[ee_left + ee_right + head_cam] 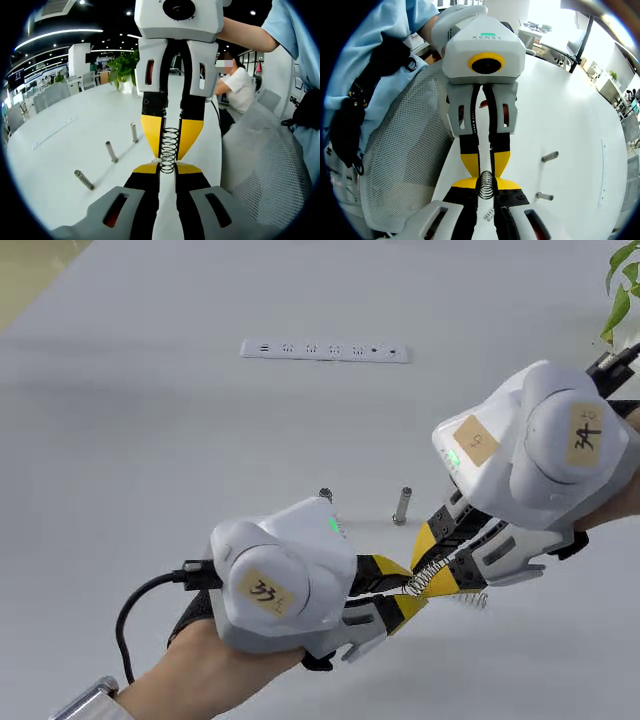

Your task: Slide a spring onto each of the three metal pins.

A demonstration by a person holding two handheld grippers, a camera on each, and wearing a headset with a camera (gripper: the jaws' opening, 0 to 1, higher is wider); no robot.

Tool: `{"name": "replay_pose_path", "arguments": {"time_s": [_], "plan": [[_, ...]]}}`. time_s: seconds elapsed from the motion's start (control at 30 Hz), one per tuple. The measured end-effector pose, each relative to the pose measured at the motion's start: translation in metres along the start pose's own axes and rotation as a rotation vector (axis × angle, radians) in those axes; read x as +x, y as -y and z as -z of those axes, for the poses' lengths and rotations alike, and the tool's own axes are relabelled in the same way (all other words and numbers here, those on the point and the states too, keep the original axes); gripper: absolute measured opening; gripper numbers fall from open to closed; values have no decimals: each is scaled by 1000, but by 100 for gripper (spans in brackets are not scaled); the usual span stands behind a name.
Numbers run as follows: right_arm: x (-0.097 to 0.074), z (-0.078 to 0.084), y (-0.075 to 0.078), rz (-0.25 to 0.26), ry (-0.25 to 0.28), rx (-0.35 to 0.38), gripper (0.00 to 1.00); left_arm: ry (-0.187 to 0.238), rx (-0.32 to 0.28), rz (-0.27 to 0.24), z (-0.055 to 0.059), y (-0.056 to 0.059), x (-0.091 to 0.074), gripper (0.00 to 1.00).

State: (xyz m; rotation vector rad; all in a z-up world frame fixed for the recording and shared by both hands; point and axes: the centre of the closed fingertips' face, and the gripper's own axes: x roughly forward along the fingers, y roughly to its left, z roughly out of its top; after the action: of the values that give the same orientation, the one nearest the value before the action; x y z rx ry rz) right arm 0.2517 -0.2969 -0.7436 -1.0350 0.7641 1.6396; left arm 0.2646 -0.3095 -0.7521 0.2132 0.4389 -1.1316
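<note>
My left gripper and right gripper meet tip to tip above the white table, both shut on one spring. In the left gripper view the spring runs from my own tips up between the right gripper's yellow jaws. In the right gripper view the spring is seen end-on between that gripper's tips. Beyond them stand two bare metal pins. A third pin looks ridged, as if it has a coil on it. A loose spring lies under the grippers.
A white power strip lies far back on the table. Plant leaves hang in at the top right. A black cable trails from the left gripper. A mesh chair and a seated person are beside the table.
</note>
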Motion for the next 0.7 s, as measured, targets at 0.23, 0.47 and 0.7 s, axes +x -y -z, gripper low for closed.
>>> {"name": "replay_pose_path", "arguments": {"time_s": [0.23,0.47,0.7], "plan": [[0,3,2,3,-9,2,8,-12,-19,-38,7,-6,-2,27],[0,9,6,10,-15,13,8,-30,-59,-116,22,-21,-10,51],[1,11,6,9,-17,16,8,-36,-100,-206,33,-38,-23,70]]}}
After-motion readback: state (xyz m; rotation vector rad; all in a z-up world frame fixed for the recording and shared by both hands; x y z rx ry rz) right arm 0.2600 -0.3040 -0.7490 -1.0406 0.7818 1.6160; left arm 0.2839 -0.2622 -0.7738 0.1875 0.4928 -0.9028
